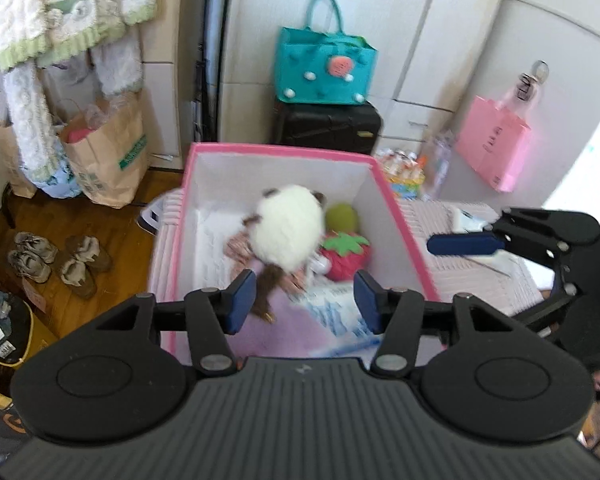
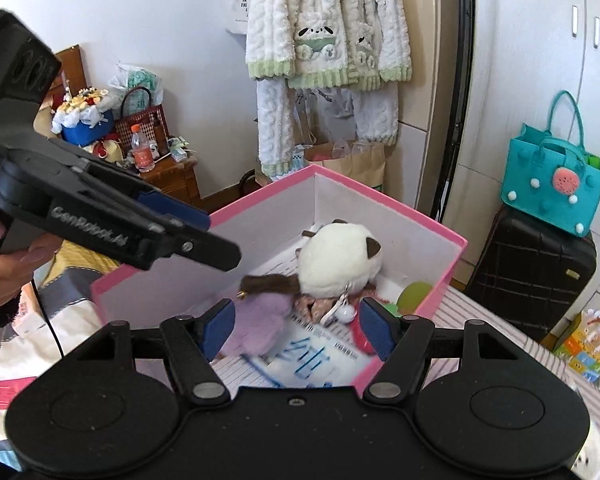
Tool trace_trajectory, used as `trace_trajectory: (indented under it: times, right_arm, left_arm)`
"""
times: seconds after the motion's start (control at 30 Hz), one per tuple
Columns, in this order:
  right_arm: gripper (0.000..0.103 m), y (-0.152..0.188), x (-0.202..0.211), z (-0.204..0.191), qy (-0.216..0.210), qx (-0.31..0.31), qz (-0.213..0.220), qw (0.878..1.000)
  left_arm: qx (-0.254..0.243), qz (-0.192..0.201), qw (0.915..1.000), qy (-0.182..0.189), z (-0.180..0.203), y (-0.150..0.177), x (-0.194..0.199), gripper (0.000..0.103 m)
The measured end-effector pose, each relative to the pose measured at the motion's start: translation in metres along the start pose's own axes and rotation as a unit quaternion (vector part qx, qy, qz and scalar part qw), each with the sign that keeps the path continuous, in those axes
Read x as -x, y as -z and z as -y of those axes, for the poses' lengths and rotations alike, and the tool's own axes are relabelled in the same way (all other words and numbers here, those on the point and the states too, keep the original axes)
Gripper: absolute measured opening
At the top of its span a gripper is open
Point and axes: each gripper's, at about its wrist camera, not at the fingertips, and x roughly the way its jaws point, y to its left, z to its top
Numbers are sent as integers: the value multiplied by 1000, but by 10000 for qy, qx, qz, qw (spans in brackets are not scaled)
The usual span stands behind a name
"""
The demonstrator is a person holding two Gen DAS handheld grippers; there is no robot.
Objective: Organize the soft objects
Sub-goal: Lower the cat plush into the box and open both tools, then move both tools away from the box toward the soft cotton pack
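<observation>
Bedroom; both claws angled down over pink box (image 1: 404,216); left claw (image 1: 305,300) released; right claw (image 2: 298,330) released.

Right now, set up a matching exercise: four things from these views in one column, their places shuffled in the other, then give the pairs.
1. white plush
2. teal bag
3. fleece jacket
4. strawberry plush

A. on the black suitcase
B. hanging by the wall
C. in the pink box, beside the green ball
D. in the pink box, on top of the pile

Pairs: 1-D, 2-A, 3-B, 4-C
</observation>
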Motion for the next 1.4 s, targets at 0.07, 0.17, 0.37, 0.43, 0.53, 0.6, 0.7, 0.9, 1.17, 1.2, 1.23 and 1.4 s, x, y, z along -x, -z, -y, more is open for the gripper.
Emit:
trace_trajectory:
  times: [0.07,0.17,0.37,0.43,0.53,0.6,0.7,0.9,1.17,1.2,1.23,1.4]
  right_arm:
    - [73,2,9,-3,13,-22,-75,10000]
    - [73,7,25,-7,-4,-69,-11,10000]
    - [73,15,62,-12,69,-120,163,9998]
    - [73,19,75,-15,84,-89,218,9997]
    - [73,24,94,-22,86,-20,301,9995]
    - [73,29,105,-27,95,33,361,9993]
    - [74,37,119,-34,150,83,421,9990]
    - [74,56,140,-46,315,181,469,9982]
    - [75,80,162,-54,398,264,564,9973]
    - [75,84,165,-55,409,267,575,9972]
    - [75,87,168,-55,426,265,590,9970]
    - [76,105,180,-54,480,202,663,9964]
  left_arm:
    - [1,-126,9997,196,3,3,8,55]
    - [-169,-65,9998,59,13,10,22,57]
    - [-432,89,9988,-227,31,22,56,61]
    - [-509,117,9983,-264,36,29,67,62]
    - [-620,124,9975,-321,46,38,80,63]
    - [-699,143,9968,-355,52,45,87,64]
    - [-782,134,9965,-269,60,56,95,65]
    - [-1018,22,9948,-11,78,78,106,67]
    - [-1362,4,9906,88,103,95,113,70]
    - [-1387,5,9903,112,105,97,113,71]
    - [-1405,3,9900,133,107,100,113,71]
    - [-1465,-78,9889,250,118,109,106,72]
